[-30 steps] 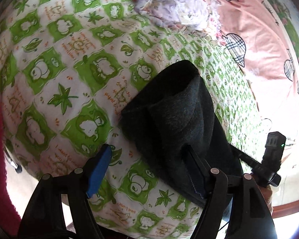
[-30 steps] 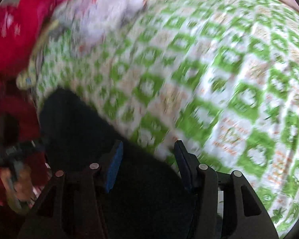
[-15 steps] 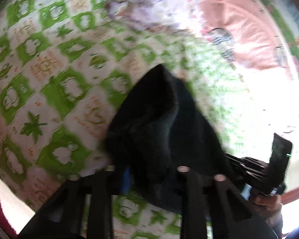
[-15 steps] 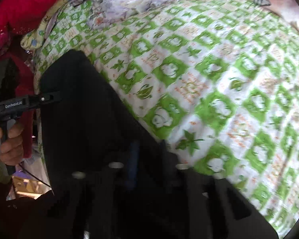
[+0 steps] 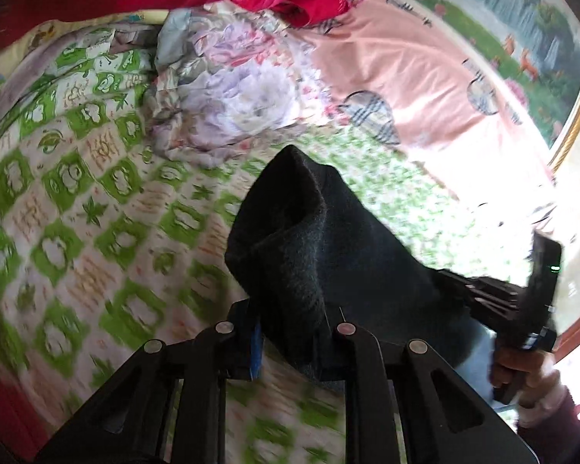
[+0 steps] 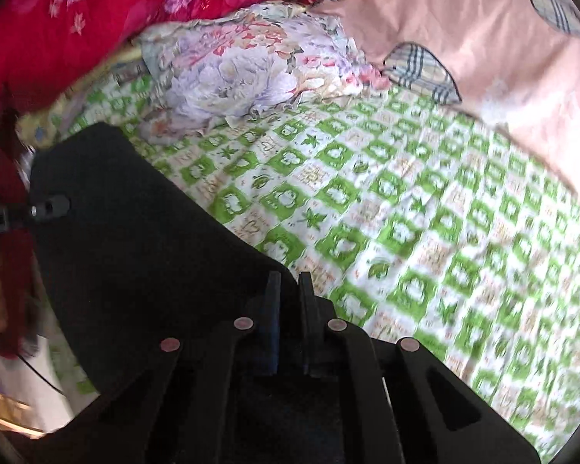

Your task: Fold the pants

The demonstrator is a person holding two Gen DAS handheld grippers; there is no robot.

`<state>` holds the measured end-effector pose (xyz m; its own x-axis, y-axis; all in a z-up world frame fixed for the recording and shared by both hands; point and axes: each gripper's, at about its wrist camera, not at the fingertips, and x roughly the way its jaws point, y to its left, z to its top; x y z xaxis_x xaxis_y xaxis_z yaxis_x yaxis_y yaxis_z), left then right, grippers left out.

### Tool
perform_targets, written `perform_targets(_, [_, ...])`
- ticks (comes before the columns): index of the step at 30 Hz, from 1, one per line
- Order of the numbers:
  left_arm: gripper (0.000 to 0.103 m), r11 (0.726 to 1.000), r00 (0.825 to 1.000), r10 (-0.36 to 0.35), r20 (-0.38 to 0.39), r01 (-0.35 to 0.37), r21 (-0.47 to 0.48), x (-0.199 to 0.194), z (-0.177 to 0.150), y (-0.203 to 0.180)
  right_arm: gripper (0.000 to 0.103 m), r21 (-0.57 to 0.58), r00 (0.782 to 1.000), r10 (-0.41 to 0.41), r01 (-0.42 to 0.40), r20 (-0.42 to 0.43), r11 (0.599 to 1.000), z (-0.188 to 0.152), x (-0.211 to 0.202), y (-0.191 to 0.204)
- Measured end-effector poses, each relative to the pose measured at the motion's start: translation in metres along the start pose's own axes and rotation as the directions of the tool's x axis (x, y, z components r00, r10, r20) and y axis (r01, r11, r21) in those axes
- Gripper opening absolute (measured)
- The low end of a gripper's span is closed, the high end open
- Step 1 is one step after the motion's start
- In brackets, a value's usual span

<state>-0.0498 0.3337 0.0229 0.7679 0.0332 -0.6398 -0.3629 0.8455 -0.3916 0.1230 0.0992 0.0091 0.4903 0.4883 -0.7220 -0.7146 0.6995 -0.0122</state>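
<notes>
The black pants [image 5: 321, 255] hang lifted above the green-and-white checked bed sheet [image 5: 77, 232]. My left gripper [image 5: 290, 332] is shut on a bunched fold of the pants. My right gripper [image 6: 289, 290] is shut on another edge of the pants [image 6: 135, 239], which stretch away to the left. The right gripper also shows at the right of the left wrist view [image 5: 522, 309], held by a hand. The left gripper's tip shows at the left edge of the right wrist view [image 6: 46, 208], touching the far end of the cloth.
A crumpled floral cloth [image 6: 243, 77] lies at the head of the bed. A pink pillow with plaid hearts [image 6: 464, 38] lies to its right. A red blanket [image 6: 96, 11] is piled at the back left. A picture with a gold frame [image 5: 541, 38] hangs behind.
Both grippers were open a second ago and have closed on the pants. Both have lifted the pants up off the sheet, and the cameras now see farther up the bed.
</notes>
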Motion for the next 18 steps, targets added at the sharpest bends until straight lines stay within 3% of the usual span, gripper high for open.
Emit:
perform_targets(6, [0.019, 0.988, 0.994, 0.107, -0.023, -0.104, 0.114, 0.035, 0.008, 0.001, 0.009, 0.062, 0.999, -0.029, 0.031, -0.031, 0.998, -0.004, 0.029, -0.004])
perform_targets(10, [0.024, 0.966, 0.983, 0.178, -0.037, -0.168, 0.195, 0.06, 0.004, -0.003, 0.01, 0.112, 0.999, -0.024, 0.029, -0.045, 0.993, -0.013, 0.04, -0.012])
perform_targets(12, [0.028, 0.96, 0.979, 0.198, -0.04, -0.186, 0.207, 0.068, 0.001, 0.001, 0.014, 0.121, 0.997, -0.068, 0.072, -0.035, 0.99, -0.015, 0.042, -0.014])
perform_targets(15, [0.039, 0.96, 0.978, 0.208, -0.036, -0.197, 0.198, 0.07, -0.001, 0.006, 0.028, 0.154, 0.993, -0.113, 0.116, -0.029, 0.981, -0.018, 0.042, -0.02])
perform_targets(18, [0.04, 0.963, 0.976, 0.214, -0.032, -0.206, 0.172, 0.062, 0.0, 0.01, 0.028, 0.203, 0.992, -0.125, 0.124, -0.007, 0.971, -0.021, 0.023, -0.029])
